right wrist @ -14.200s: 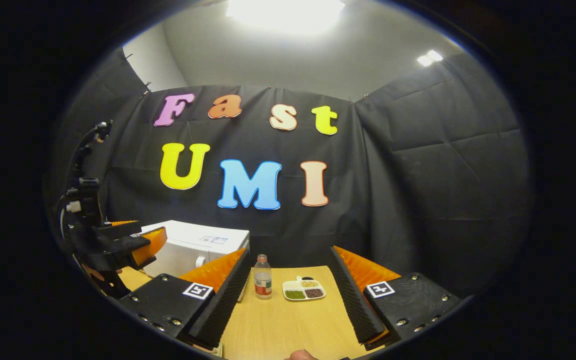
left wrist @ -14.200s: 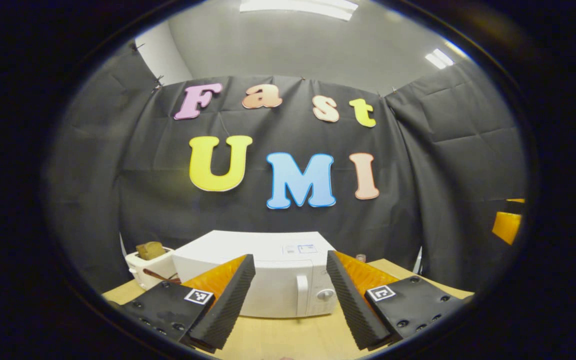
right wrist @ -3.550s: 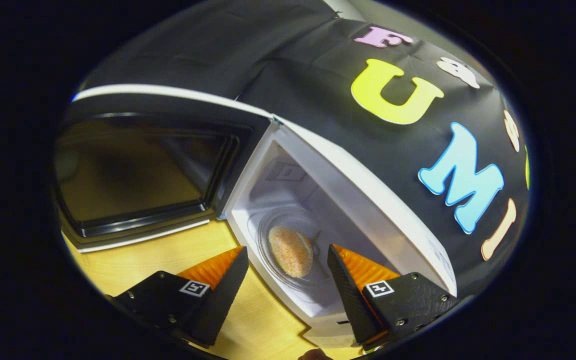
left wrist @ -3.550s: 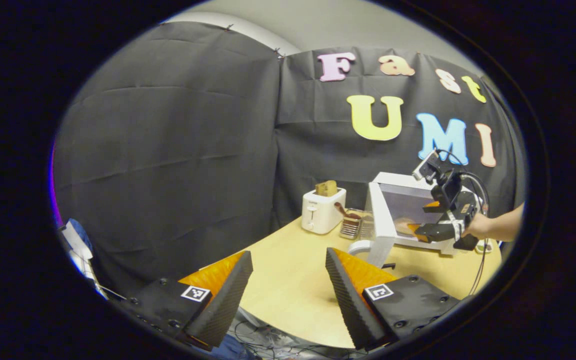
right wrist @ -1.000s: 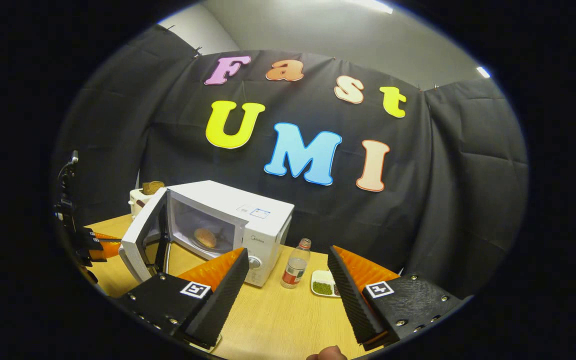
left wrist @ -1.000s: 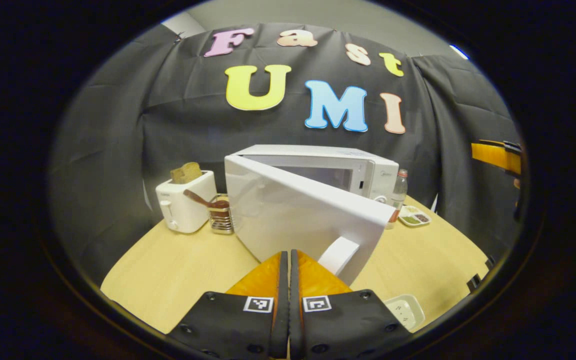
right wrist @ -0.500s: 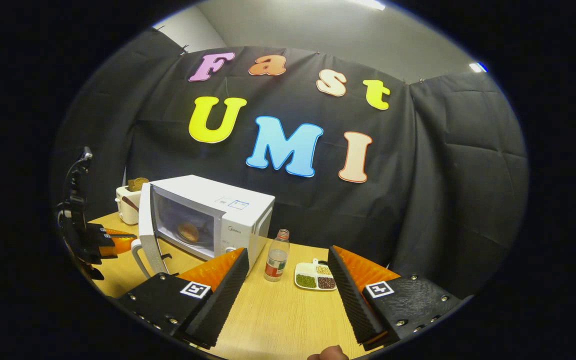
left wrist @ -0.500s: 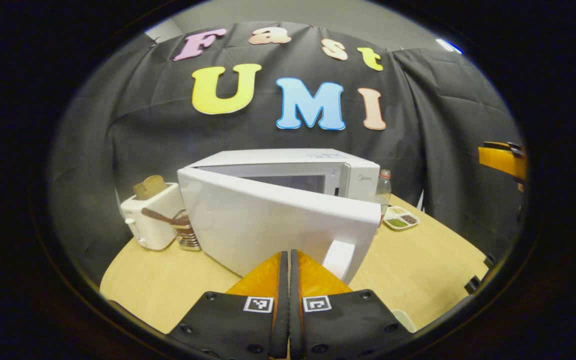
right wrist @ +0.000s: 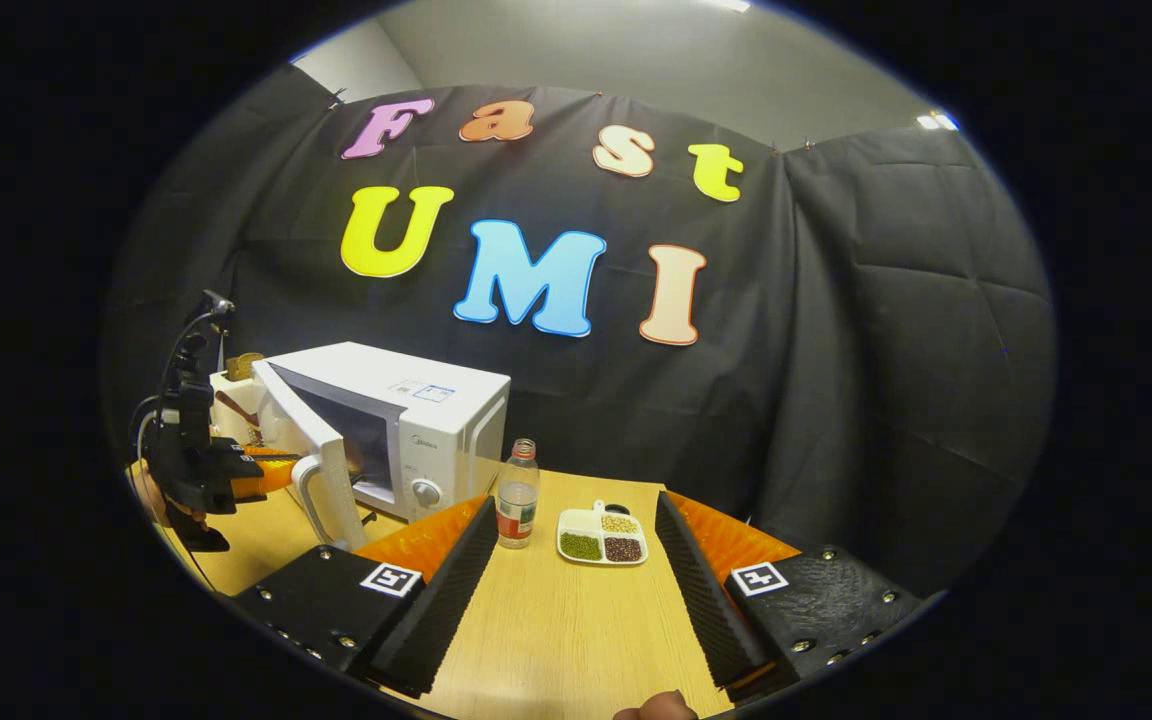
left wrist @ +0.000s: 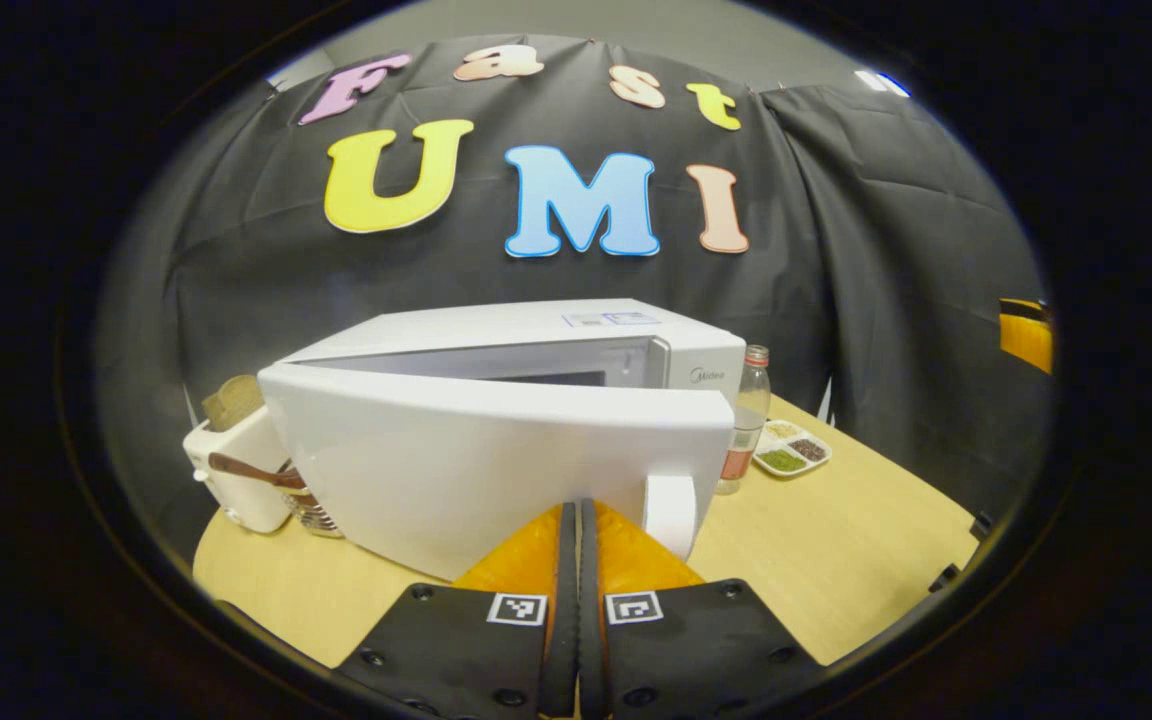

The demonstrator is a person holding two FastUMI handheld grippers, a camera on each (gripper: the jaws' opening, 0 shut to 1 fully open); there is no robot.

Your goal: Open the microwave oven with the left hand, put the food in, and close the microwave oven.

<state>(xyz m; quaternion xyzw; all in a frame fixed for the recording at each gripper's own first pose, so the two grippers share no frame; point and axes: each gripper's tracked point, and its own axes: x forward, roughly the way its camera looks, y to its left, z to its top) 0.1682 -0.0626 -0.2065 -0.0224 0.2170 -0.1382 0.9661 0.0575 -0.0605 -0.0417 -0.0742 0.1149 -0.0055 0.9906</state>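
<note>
1. In the left gripper view, we see the left gripper (left wrist: 577, 510) at 6 o'clock with its two fingers pressed together and nothing held between them.
2. Its tips are at the outer face of the microwave door (left wrist: 496, 465), just beside the white door handle (left wrist: 670, 512); we cannot tell whether they touch the door.
3. The microwave oven (left wrist: 556, 345) stands on the bench (left wrist: 836, 540) at the centre of this view, and its door is partly open, with a narrow gap toward the 1 o'clock side.
4. In the right gripper view, the right gripper (right wrist: 576, 545) is at 6 o'clock, its fingers wide apart and holding nothing.
5. There the microwave oven sits at 9 o'clock, and the left gripper is near its door.
6. We can see something brownish through the door gap in that view, but it is too small to say it is the food.
7. A bottle (right wrist: 514, 508) and a small divided dish (right wrist: 600, 537) stand on the bench between the right gripper's fingers, farther off.
8. A toaster (left wrist: 236, 470) is at 8 o'clock in the left gripper view, beside the microwave oven.
</note>
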